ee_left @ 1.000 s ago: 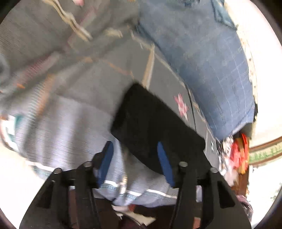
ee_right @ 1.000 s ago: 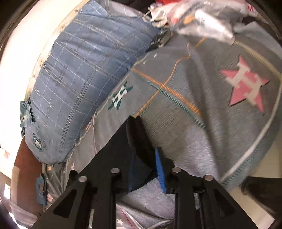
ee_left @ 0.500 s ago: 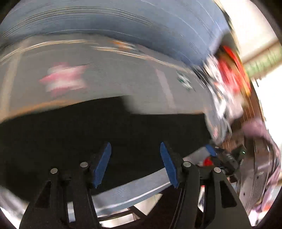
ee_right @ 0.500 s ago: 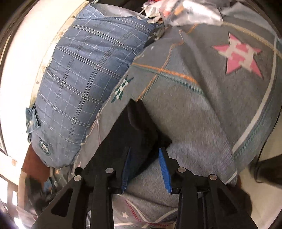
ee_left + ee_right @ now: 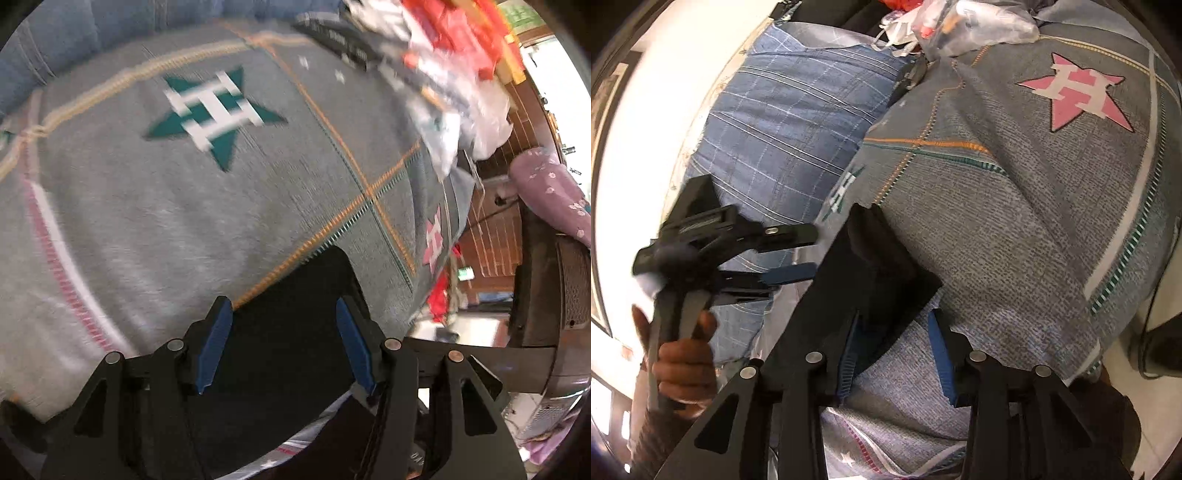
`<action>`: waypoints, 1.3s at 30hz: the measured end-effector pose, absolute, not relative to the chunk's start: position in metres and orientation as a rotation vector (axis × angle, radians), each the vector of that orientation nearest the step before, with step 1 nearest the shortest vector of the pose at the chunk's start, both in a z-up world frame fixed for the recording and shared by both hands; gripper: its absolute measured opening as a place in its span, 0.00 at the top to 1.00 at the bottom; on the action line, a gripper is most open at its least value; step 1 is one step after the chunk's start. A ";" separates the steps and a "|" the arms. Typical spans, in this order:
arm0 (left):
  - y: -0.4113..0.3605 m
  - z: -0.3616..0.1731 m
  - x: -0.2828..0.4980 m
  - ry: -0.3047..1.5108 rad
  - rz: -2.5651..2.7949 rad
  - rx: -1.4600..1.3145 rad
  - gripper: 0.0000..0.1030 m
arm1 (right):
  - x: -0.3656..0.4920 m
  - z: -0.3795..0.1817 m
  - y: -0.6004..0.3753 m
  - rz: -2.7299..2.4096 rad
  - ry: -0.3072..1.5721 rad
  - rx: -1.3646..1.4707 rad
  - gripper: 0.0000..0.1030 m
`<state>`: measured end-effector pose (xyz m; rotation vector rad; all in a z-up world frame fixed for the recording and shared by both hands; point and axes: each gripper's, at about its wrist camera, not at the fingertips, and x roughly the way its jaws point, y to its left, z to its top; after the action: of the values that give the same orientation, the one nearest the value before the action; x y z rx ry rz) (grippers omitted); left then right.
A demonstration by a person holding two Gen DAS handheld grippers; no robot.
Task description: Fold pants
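The folded black pants (image 5: 871, 266) lie on a grey bedspread (image 5: 1015, 221) with star patterns. My right gripper (image 5: 894, 321) sits low at their near corner; its jaws are opening, and the corner lies between the blue pads (image 5: 940, 354) without being pinched. A hand (image 5: 683, 365) holds my left gripper (image 5: 809, 253) at the pants' left edge, open with nothing between its fingers. In the left wrist view the left gripper (image 5: 280, 306) hovers open over the black pants (image 5: 295, 280).
A blue plaid pillow (image 5: 783, 122) lies against the white wall at the left. Plastic bags and red clutter (image 5: 443, 55) crowd the far end of the bed. A purple patterned thing (image 5: 554, 195) and brown wooden furniture (image 5: 491, 240) stand past the bed's edge.
My left gripper swept fast across the bed and rolled, and it now shows in the right wrist view beside the pants. The right jaws widened and let go of the pants' fold.
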<state>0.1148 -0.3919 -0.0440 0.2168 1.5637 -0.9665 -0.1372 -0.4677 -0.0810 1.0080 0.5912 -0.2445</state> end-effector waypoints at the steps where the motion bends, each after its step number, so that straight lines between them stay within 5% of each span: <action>1: -0.391 -0.047 0.113 1.572 -0.977 0.229 0.41 | -0.137 -0.082 -0.468 -0.239 0.586 1.009 0.61; 3: -0.394 -0.045 0.107 1.548 -1.012 0.252 0.35 | -0.136 -0.085 -0.470 -0.222 0.563 1.023 0.62; 4: -0.396 -0.044 0.105 1.542 -1.035 0.254 0.36 | -0.134 -0.086 -0.472 -0.213 0.553 1.026 0.70; 5: -0.398 -0.041 0.101 1.531 -1.065 0.255 0.49 | -0.132 -0.085 -0.474 -0.199 0.552 1.016 0.91; 7: -0.401 -0.033 0.095 1.503 -1.099 0.265 0.94 | -0.129 -0.072 -0.476 -0.169 0.522 0.944 0.92; 10: -0.409 -0.022 0.088 1.401 -1.099 0.338 0.94 | -0.127 -0.054 -0.473 -0.213 0.497 0.808 0.92; 15: -0.410 -0.030 0.099 1.431 -1.053 0.355 0.93 | -0.140 -0.084 -0.480 -0.277 0.555 0.977 0.83; 18: -0.408 -0.026 0.105 1.452 -1.095 0.336 0.76 | -0.151 -0.085 -0.472 -0.260 0.513 0.984 0.68; 20: -0.410 -0.027 0.106 1.455 -1.109 0.337 0.39 | -0.151 -0.087 -0.468 -0.242 0.493 0.979 0.65; 25: -0.426 -0.043 0.104 1.519 -1.169 0.356 0.37 | -0.146 -0.097 -0.470 -0.219 0.473 1.011 0.65; 29: -0.440 -0.045 0.090 1.507 -1.261 0.426 0.19 | -0.143 -0.099 -0.471 -0.193 0.447 1.030 0.65; 37: -0.451 -0.047 0.080 1.481 -1.419 0.417 0.21 | -0.136 -0.106 -0.480 -0.155 0.411 1.083 0.69; 39: -0.446 -0.047 0.087 1.483 -1.414 0.386 0.31 | -0.134 -0.106 -0.481 -0.151 0.408 1.080 0.70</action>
<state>0.0871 -0.4456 -0.0466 0.3859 1.4826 -1.4142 -0.1341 -0.4808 -0.1060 1.0800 0.4079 -0.1512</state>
